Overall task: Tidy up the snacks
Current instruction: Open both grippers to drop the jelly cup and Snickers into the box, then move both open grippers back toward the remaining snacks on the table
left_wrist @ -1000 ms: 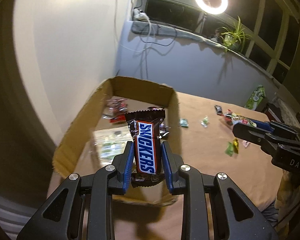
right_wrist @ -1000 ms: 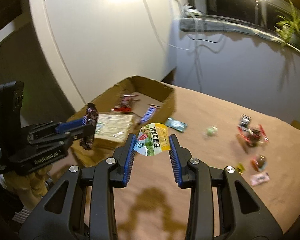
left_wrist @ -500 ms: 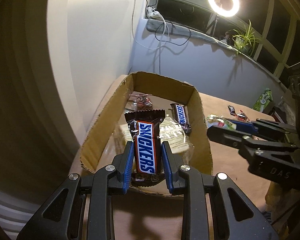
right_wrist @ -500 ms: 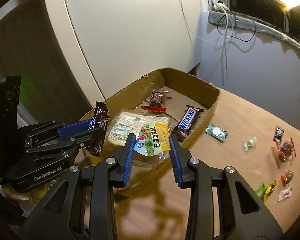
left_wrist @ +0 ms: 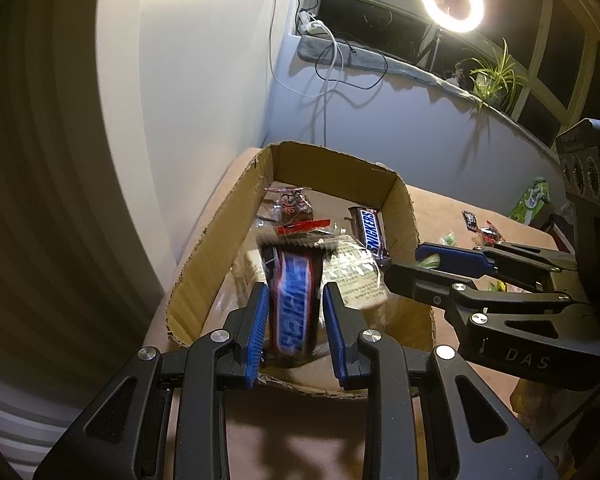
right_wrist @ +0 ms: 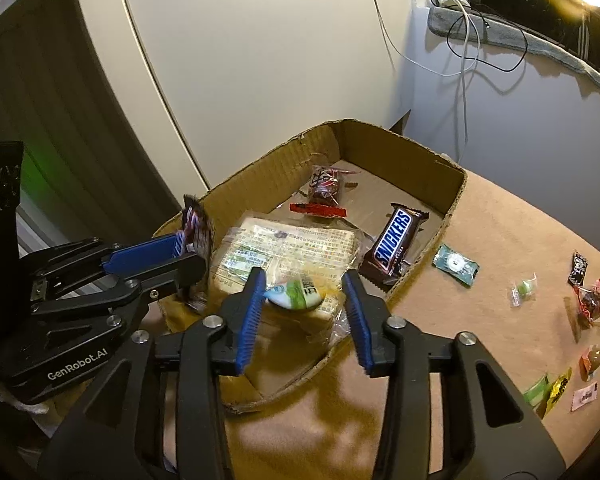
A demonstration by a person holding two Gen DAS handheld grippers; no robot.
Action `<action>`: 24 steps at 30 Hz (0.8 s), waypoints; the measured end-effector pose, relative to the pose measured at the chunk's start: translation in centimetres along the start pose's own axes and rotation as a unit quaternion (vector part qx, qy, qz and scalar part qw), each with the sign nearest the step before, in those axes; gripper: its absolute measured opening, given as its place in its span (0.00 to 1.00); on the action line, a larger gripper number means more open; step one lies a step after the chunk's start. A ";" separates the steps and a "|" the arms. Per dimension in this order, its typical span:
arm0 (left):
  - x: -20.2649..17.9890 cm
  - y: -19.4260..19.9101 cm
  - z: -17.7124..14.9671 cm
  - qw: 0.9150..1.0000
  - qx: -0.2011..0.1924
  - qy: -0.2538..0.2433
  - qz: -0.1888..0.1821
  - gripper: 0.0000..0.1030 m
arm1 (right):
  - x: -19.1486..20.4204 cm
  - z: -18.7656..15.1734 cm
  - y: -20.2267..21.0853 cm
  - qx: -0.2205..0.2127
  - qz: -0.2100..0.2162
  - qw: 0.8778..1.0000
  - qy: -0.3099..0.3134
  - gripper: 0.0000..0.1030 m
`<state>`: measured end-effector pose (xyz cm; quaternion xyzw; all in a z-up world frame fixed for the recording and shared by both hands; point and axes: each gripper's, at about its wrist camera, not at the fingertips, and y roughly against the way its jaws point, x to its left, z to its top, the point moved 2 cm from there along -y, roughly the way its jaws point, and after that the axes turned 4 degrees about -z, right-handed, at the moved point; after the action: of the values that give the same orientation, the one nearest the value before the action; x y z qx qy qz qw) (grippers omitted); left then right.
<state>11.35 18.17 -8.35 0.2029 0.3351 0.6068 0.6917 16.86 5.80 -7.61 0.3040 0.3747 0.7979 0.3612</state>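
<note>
An open cardboard box (right_wrist: 380,148) stands at the table's left end. Inside lie a clear bag of biscuits (right_wrist: 292,244), a Snickers bar (right_wrist: 396,240) and red-wrapped sweets (right_wrist: 324,186). My left gripper (left_wrist: 295,288) hangs over the box's near edge, shut on a second Snickers bar (left_wrist: 294,312), which is upright and blurred. My right gripper (right_wrist: 303,276) is over the box's near right corner with its jaws opening. Between them, a blurred green, white and yellow packet (right_wrist: 296,294) is loose, touching only the left finger, just above the biscuit bag.
Several small wrapped sweets lie on the brown table to the right of the box, among them a teal packet (right_wrist: 456,262) and a red one (right_wrist: 590,300). A green bag (left_wrist: 534,200) stands at the far table edge. A white wall rises close behind the box.
Both grippers have come in over the box. The right jaws have widened and the packet has slipped out of their grip and sunk. The left Snickers bar stays gripped, now blurred.
</note>
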 end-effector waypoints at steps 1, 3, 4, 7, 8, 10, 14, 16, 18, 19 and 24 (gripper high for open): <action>0.0 0.0 0.1 1.000 0.000 0.000 0.001 0.26 | -0.1 0.0 0.0 0.000 0.001 1.000 -0.001 0.42; -0.1 0.1 0.1 1.000 -0.001 0.000 0.002 0.27 | -0.2 0.0 0.1 0.001 0.003 1.000 -0.005 0.42; -0.1 0.1 0.1 1.000 -0.002 0.001 0.002 0.28 | -0.3 0.0 0.2 0.000 0.003 1.000 -0.006 0.42; -0.2 0.1 0.2 1.000 -0.003 0.002 0.001 0.28 | -0.7 -0.1 0.6 -0.002 0.001 1.000 -0.008 0.42; -0.3 0.1 0.2 1.000 -0.003 0.002 0.001 0.28 | -0.8 -0.2 0.8 -0.003 0.001 1.000 -0.010 0.42; -0.5 0.2 0.2 1.000 -0.004 0.001 -0.001 0.28 | -1.1 -0.3 1.3 -0.006 -0.001 1.000 -0.013 0.42; -1.5 0.6 0.3 1.000 -0.007 -0.003 -0.006 0.28 | -1.9 -0.6 2.4 -0.013 -0.004 1.000 -0.018 0.42; -2.2 0.6 0.3 1.000 -0.008 -0.006 -0.011 0.28 | -2.4 -0.8 3.0 -0.015 -0.006 1.000 -0.021 0.42; -3.3 0.6 0.4 1.000 -0.008 -0.013 -0.018 0.28 | -3.2 -1.2 3.8 -0.018 -0.012 0.999 -0.026 0.42; -3.6 0.6 0.3 1.000 -0.008 -0.015 -0.021 0.28 | -3.7 -1.5 4.2 -0.020 -0.015 0.999 -0.029 0.42; -6.6 0.0 0.3 0.999 -0.002 -0.033 -0.040 0.28 | -6.6 -2.9 6.3 -0.026 -0.035 0.998 -0.045 0.42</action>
<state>11.28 11.75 -6.73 0.2075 0.3186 0.5727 0.7263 16.14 -3.48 -5.47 0.3169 0.3476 0.7796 0.4136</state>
